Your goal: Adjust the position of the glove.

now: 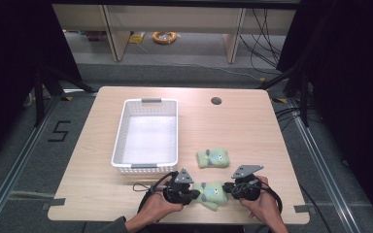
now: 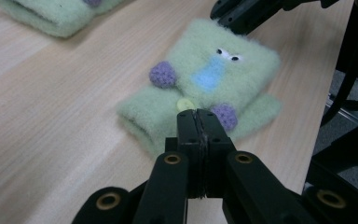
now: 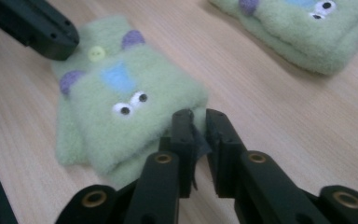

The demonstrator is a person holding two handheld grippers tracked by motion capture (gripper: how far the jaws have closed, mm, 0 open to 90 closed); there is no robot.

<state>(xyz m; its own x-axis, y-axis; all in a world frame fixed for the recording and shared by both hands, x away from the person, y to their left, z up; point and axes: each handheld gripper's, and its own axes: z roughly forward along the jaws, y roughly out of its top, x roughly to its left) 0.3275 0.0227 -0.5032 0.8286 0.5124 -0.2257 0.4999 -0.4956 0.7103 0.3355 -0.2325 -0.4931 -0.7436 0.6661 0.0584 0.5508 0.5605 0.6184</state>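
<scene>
Grippers flanked the near-edge mitten (image 1: 212, 193): left gripper (image 2: 198, 114) closed, empty, at its cuff; right gripper (image 3: 196, 116) slightly parted, empty, ready to lift.

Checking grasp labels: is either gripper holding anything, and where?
Left gripper is shut at the near fuzzy green mitten's cuff end beside the yellow button; a grip cannot be told. Right gripper is open, holding nothing.

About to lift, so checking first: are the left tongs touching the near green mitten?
Touching. In the left gripper view the left tongs, shut, press onto the near green mitten beside its yellow button, with no gap showing.
</scene>
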